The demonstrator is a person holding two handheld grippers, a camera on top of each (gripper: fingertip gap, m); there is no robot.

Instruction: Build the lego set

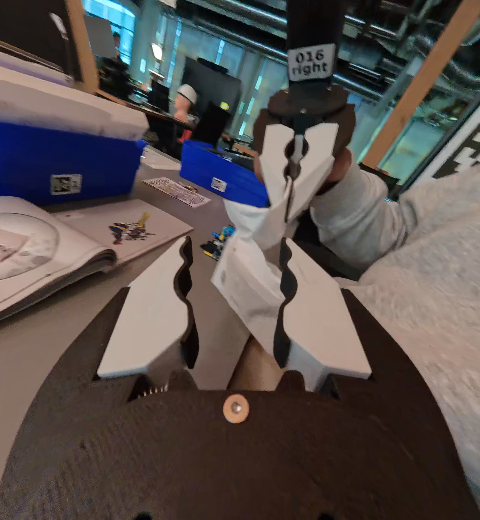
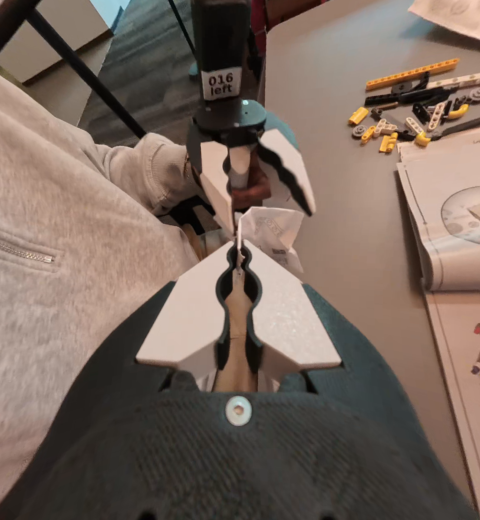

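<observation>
Grey table [image 2: 345,197] | right gripper [image 2: 239,247] pinching white bag [image 2: 272,233] | left gripper [image 1: 234,247] spread beside it

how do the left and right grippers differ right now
The right gripper is shut, pinching the white paper bag; the left gripper is open, its fingers spread either side of the bag without clamping it. The right holds the bag's top edge, hanging; the left sits lower along its side. Both have white fingers with wavy black pads on black bodies.
</observation>
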